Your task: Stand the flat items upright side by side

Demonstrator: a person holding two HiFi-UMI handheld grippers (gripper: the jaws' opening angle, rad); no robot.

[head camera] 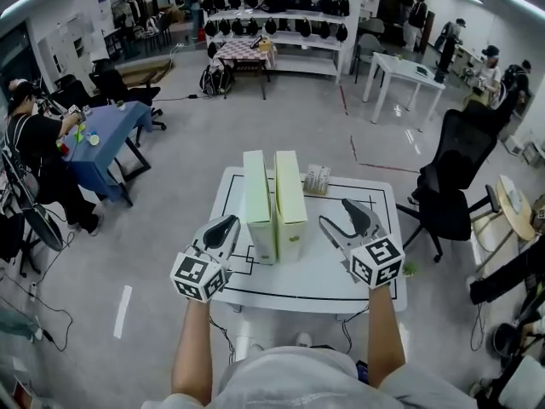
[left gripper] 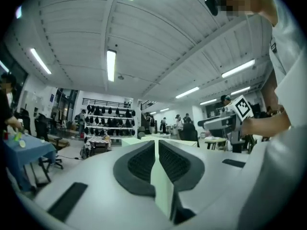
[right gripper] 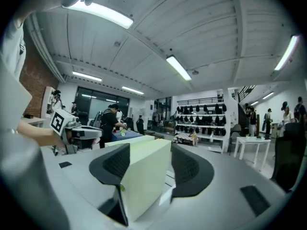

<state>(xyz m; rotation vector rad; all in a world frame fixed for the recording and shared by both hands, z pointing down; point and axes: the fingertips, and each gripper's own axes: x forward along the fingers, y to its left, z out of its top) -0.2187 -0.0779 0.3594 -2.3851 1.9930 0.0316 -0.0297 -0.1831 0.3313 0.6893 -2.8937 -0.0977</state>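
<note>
Two upright boxes [head camera: 258, 207], running near to far, are flanked by the closed left gripper [head camera: 230, 222] and the half-open, empty right gripper [head camera: 334, 211].

A white table [head camera: 315, 275] marked with black lines is standing on a grey floor [head camera: 187, 143]. A small ribbed thing [head camera: 317, 180], possibly a rack, is sitting near its far edge. A black office chair [head camera: 456, 173] is standing close by on the right. At left a person [head camera: 30, 143] is sitting at a blue-covered table [head camera: 111, 130]. Shelves [head camera: 277, 15] along the back wall are holding dark rounded items, and a checkered table [head camera: 243, 51] is standing before them.
</note>
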